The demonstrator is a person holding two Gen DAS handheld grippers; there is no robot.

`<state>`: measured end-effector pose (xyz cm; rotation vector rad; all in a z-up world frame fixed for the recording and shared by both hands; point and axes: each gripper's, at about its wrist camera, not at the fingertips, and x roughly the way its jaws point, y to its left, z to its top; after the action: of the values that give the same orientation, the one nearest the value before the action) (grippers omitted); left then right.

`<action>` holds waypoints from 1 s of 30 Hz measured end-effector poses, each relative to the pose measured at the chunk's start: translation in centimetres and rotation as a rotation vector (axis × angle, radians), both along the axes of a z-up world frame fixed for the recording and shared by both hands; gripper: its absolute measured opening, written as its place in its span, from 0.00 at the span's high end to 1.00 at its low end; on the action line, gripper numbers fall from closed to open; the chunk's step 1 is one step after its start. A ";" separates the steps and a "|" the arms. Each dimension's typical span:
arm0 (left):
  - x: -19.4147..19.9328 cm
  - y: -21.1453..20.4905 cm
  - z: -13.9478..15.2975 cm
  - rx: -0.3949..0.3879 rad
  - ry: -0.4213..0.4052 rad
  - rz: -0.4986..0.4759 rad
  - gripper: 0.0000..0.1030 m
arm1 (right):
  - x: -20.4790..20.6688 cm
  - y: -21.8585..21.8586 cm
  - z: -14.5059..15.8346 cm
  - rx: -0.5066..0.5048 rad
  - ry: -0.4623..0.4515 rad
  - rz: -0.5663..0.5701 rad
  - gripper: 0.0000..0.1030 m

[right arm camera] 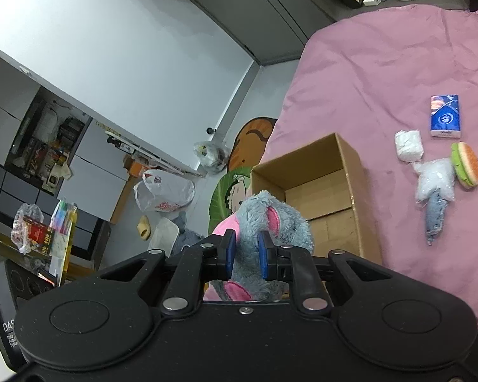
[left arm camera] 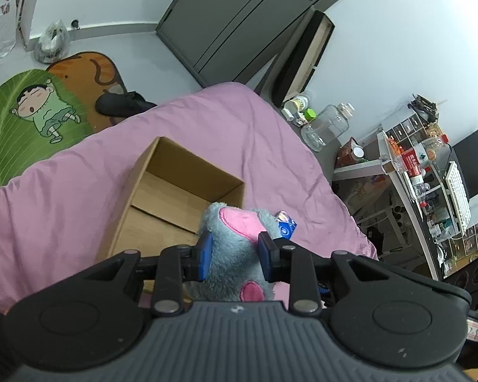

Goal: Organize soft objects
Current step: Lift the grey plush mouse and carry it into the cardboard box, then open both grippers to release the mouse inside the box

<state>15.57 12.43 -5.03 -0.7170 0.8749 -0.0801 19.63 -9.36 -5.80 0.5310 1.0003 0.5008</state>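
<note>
pink bedspread (right arm camera: 382,63) – cardboard box (right arm camera: 353,172) bare inside; each hand-held gripper (left arm camera: 235,254) (right arm camera: 245,254) pinching blue plush toy (left arm camera: 235,226).

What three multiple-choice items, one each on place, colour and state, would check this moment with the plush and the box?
1. Where does the cardboard box sit?
A. On the pink bed cover
B. On the floor
C. On a desk

2. What colour is the plush toy's fur?
A. Yellow
B. Grey-blue
C. White

3. How is the plush toy held?
A. By neither claw
B. By the left claw only
C. By both claws

Answers: 1 A, the cover surrounds the box. 2 B, grey-blue fur with pink patches. 3 C, the left claw and right claw each pinch it.
</note>
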 end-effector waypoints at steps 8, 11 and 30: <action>0.9 2.2 -1.6 -0.018 0.046 0.005 0.71 | 0.6 2.3 -1.1 -0.023 0.031 -0.004 0.77; 1.2 2.8 -2.2 -0.020 0.066 0.004 0.71 | 1.0 3.0 -1.6 -0.035 0.046 -0.006 0.76; 2.7 5.1 -6.8 0.081 0.268 0.019 0.63 | 1.9 4.7 -6.4 -0.078 0.189 -0.035 0.52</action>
<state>18.25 17.52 -11.83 -0.6687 1.1206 0.0695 21.51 -4.69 -12.18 0.5320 1.1837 0.3837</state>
